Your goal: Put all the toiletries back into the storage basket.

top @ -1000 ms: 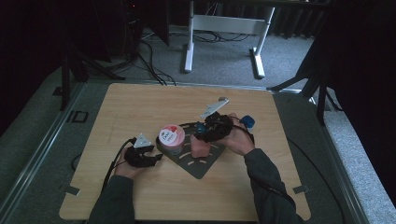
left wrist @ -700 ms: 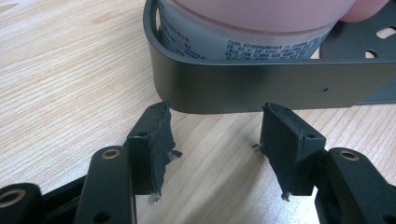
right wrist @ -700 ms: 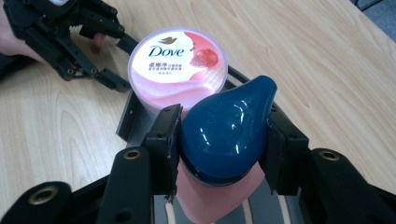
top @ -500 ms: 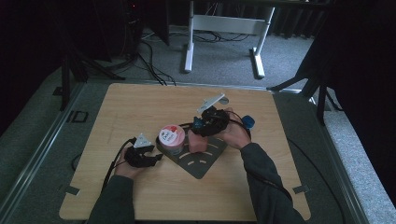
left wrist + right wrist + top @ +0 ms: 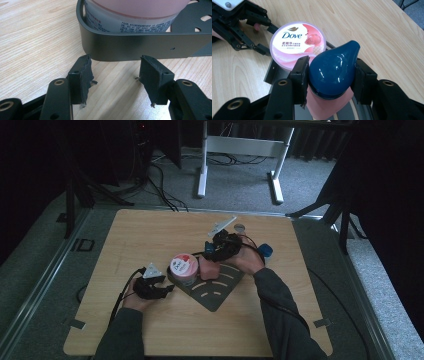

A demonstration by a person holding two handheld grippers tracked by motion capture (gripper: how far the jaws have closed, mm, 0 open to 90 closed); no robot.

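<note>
A dark metal rack (image 5: 216, 292) with curved slots lies mid-table. On its left end stands a pink Dove jar (image 5: 183, 265) (image 5: 298, 46). Beside the jar is a pink bottle (image 5: 207, 270) (image 5: 324, 107), upright over the rack. My right gripper (image 5: 212, 254) (image 5: 330, 65) is shut on the bottle's glossy blue teardrop cap (image 5: 333, 75). My left gripper (image 5: 169, 288) (image 5: 115, 60) rests on the table, open with nothing between its jaws. Its tips stand just short of the rack's upright wall (image 5: 145, 46), with the jar (image 5: 130, 15) behind that wall.
On the table to the right of the right hand sits a blue object (image 5: 265, 251). At the back lie a white strip (image 5: 222, 225) and a small round disc (image 5: 239, 226). A white desk frame (image 5: 240, 150) stands on the floor beyond the table.
My right gripper has shifted a little to the left and away from the person, carrying the pink bottle closer to the jar. The left gripper has stayed put.
</note>
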